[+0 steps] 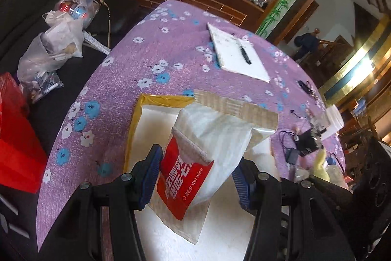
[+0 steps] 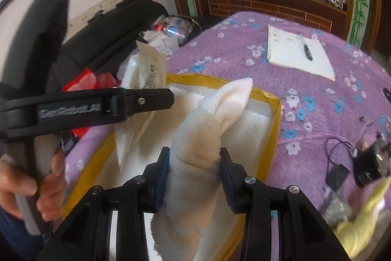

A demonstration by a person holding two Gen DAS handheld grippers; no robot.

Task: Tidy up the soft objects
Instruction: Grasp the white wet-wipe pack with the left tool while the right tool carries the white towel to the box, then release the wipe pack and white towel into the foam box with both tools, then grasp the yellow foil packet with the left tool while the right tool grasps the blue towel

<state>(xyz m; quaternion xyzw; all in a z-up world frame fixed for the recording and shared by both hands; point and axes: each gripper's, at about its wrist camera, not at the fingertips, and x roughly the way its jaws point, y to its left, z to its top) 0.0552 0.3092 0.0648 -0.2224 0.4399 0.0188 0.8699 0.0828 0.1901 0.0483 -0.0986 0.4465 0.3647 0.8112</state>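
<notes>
On the far left of the right wrist view, a person's hand grips the handle of the left tongs, seen side-on. They are clamped on a pack of wet wipes, red and white, which hangs over the left part of a shallow white box with yellow taped edges. In the left wrist view the blue pads press the pack from both sides, and it tilts forward above the box floor. To its right, the right tongs squeeze a white towel, rolled and faintly stained, whose upper end rises over the middle of the box. The box lies on a desk covered by a purple flowered cloth. Further right and back, a white notepad carries a black pen. At the right edge sit a small black device with cords and a blurred pale yellow soft thing.
</notes>
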